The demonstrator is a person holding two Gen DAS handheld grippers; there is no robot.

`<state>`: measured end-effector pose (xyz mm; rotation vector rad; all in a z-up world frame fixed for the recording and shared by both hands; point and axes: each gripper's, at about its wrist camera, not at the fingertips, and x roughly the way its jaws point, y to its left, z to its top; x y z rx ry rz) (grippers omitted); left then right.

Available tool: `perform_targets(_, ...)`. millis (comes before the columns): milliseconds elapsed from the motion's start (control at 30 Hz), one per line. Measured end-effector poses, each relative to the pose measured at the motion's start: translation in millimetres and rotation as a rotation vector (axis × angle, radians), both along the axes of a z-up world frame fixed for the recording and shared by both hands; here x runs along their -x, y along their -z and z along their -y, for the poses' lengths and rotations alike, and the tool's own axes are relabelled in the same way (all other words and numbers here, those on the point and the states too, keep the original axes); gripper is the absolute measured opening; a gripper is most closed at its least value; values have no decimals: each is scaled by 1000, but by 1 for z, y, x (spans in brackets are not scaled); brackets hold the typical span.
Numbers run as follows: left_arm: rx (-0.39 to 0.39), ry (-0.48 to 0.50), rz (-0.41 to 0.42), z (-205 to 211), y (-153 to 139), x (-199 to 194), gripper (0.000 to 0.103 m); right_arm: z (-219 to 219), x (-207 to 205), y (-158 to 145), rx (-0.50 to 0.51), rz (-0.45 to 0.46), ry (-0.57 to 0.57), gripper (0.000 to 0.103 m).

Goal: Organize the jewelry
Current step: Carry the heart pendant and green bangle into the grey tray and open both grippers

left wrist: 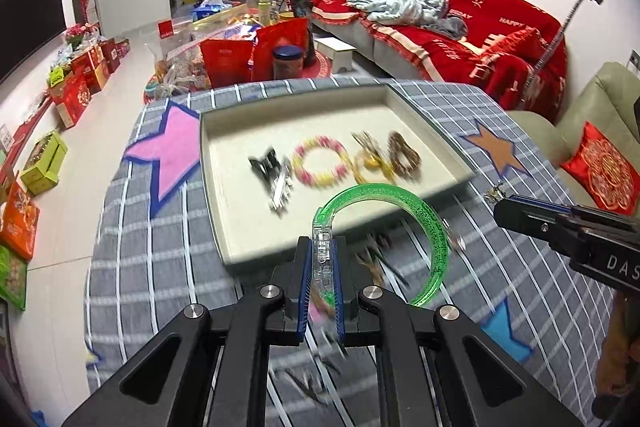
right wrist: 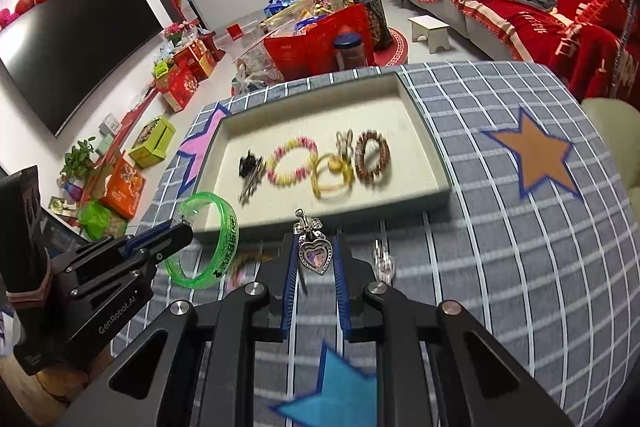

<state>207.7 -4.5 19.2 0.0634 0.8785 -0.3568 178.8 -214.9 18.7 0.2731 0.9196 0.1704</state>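
Observation:
My left gripper [left wrist: 322, 251] is shut on the clear clasp of a green glitter bangle [left wrist: 434, 227], which arcs up and to the right above the tray's front rim. The right wrist view shows the same bangle [right wrist: 228, 231] at the left gripper [right wrist: 182, 233]. My right gripper [right wrist: 314, 245] is shut on a silver heart pendant [right wrist: 316, 257] with a bow on top, held above the cloth just before the tray. The beige tray [left wrist: 212, 163] holds a black hair clip [right wrist: 250, 165], a pink-and-yellow bead bracelet [right wrist: 290, 165], a yellow bangle [right wrist: 332, 183] and a brown bead bracelet [right wrist: 372, 159].
A grey checked cloth [right wrist: 500, 247] with star patches covers the table. Loose small pieces lie on it before the tray, among them a silver one [right wrist: 382, 261] and dark pins [left wrist: 384, 263]. A red-covered sofa [left wrist: 460, 27] and gift boxes [left wrist: 76, 87] stand beyond the table.

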Motion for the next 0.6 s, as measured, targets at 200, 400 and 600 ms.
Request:
perform_targets(200,-6,-46,2,3,1,-49,28,-1,-54,6,14,-15,3,19)
perform_targets(400,-39,-73,-31,10,20,-89,28,-5,-94,28,25,-48,11,19)
perform_targets(600,-75,-87,-67,15,44,-109,28,-6,-119,52,34,-84,23,19)
